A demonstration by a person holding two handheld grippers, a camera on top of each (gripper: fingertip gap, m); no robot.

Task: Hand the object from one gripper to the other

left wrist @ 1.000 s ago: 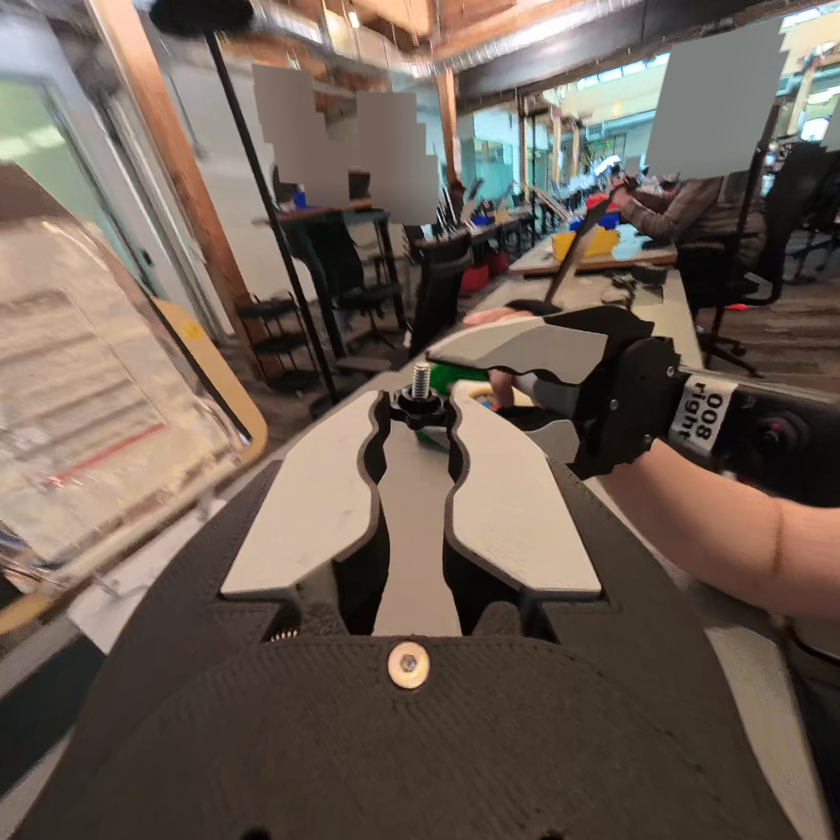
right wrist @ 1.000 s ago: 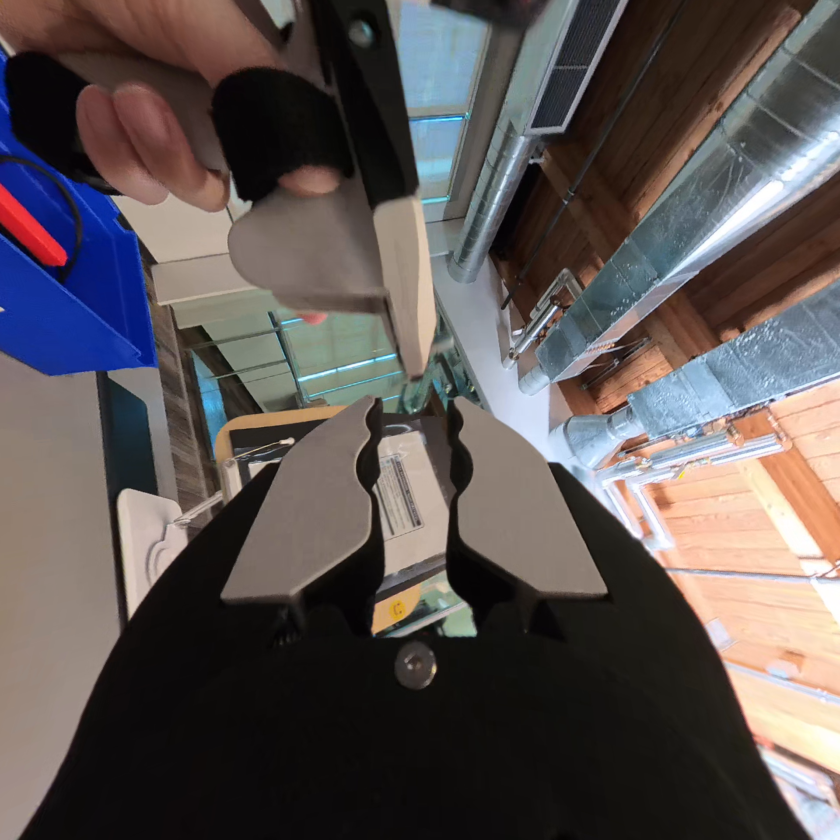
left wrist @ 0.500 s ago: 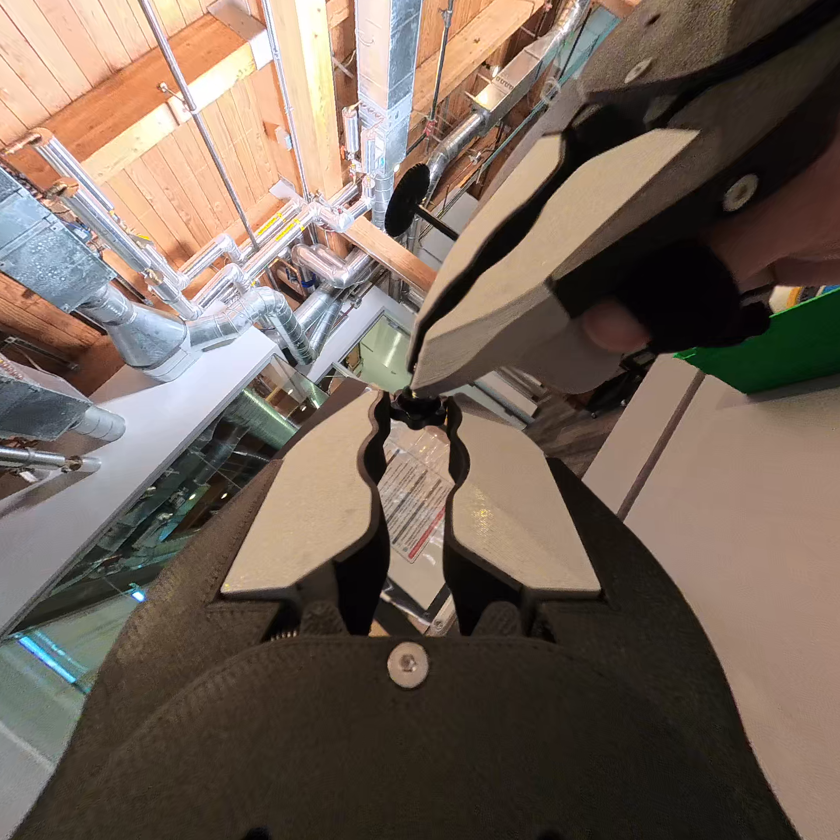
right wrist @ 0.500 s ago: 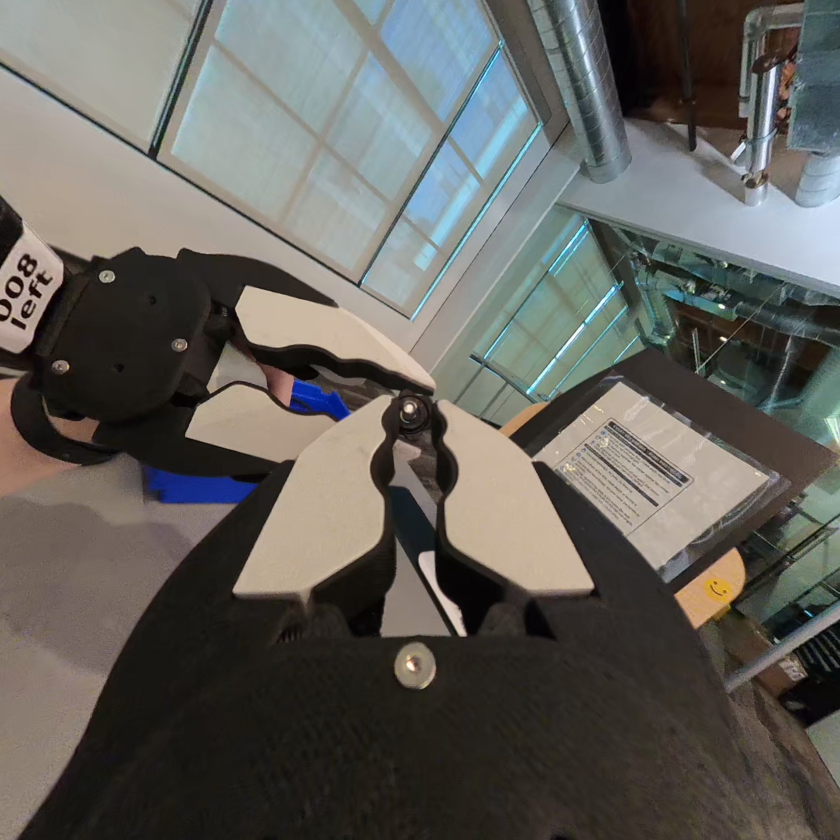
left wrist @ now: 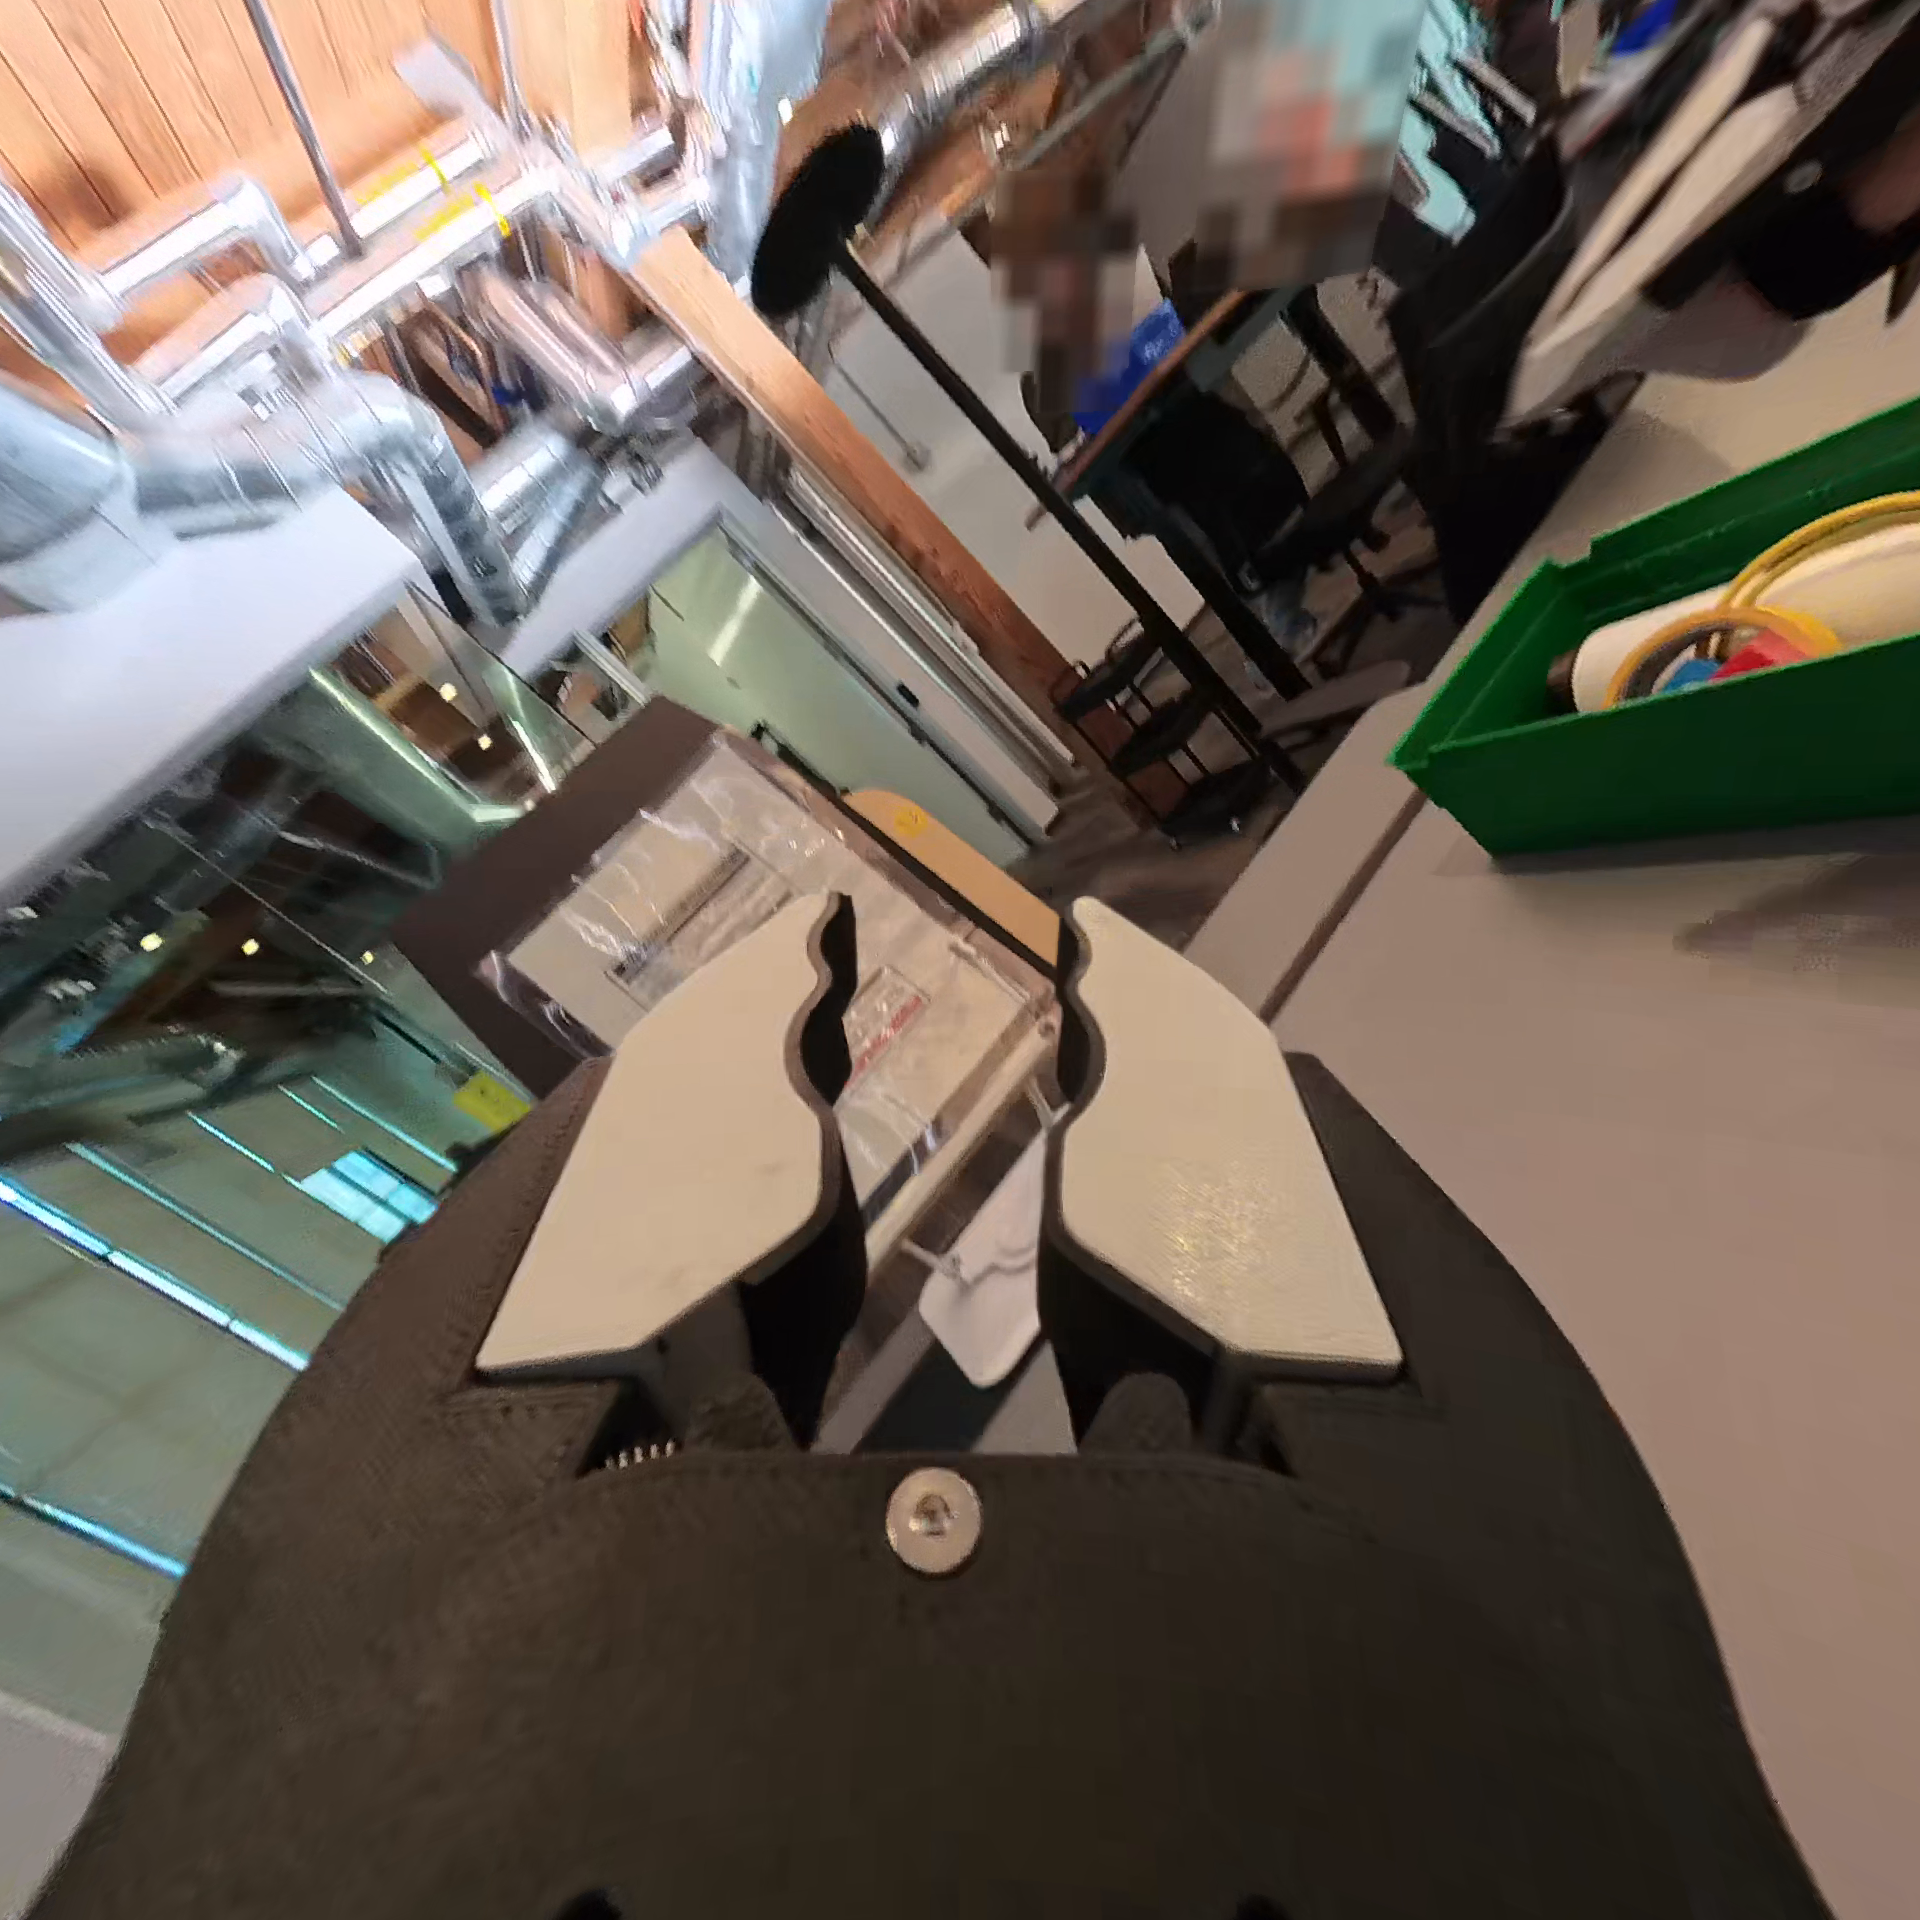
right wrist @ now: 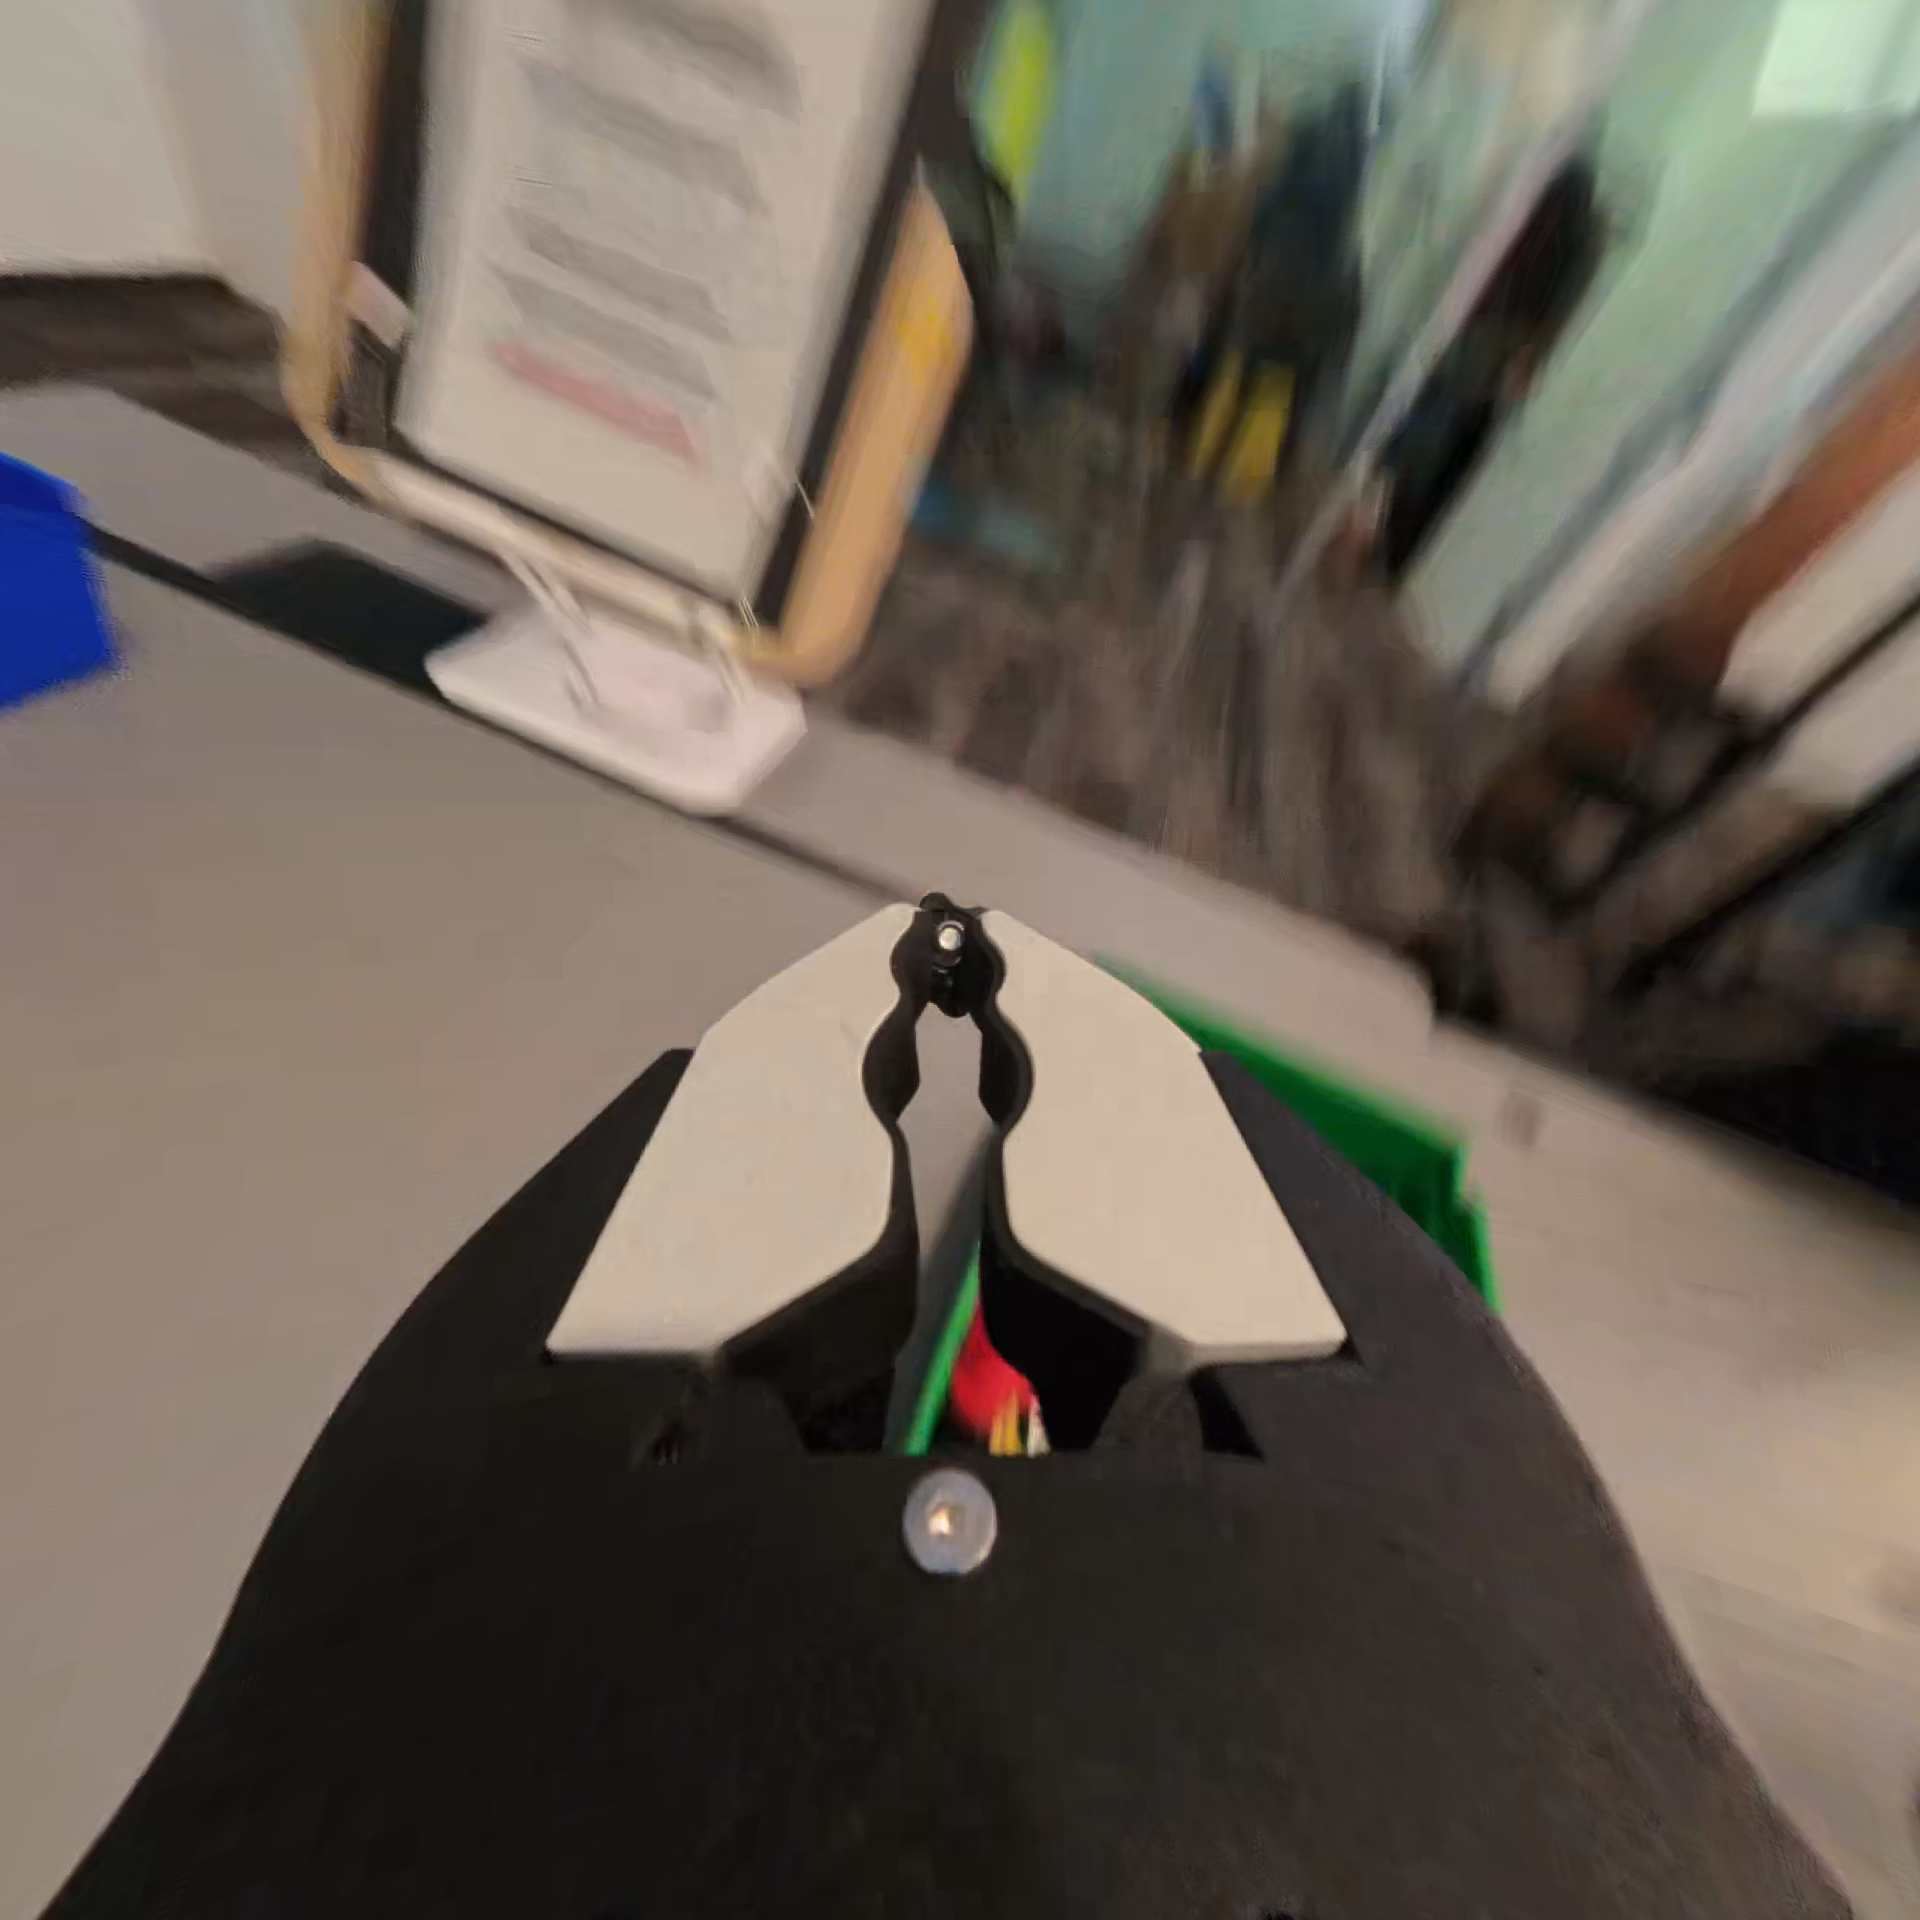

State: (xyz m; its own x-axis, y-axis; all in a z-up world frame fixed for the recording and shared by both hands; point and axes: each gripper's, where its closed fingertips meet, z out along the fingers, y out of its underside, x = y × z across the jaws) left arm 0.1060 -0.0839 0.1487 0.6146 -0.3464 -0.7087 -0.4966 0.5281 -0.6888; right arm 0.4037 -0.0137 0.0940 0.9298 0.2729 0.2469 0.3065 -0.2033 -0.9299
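Between the tips of the right gripper [right wrist: 948,928], at 12 o'clock in the right wrist view, sits the small black knob with a metal screw end [right wrist: 948,938]; jaws are pinched together on it, tips nearly meeting. Below and behind the fingers, a green bin [right wrist: 1340,1132] shows at 3 o'clock, red and yellow bits visible through the gap near the hinge. Grey table [right wrist: 312,987] fills the left side, blue bin [right wrist: 42,582] at 9 o'clock, a framed sign on a white base [right wrist: 623,343] at 11 o'clock, all heavily blurred. Left gripper [left wrist: 956,925] has its jaws apart, nothing between them; only the sign [left wrist: 758,956] shows through the gap. Green bin [left wrist: 1662,748] with yellow cables sits at 2 o'clock on the table [left wrist: 1610,1143]. Ceiling pipes [left wrist: 312,457] at 10 o'clock.
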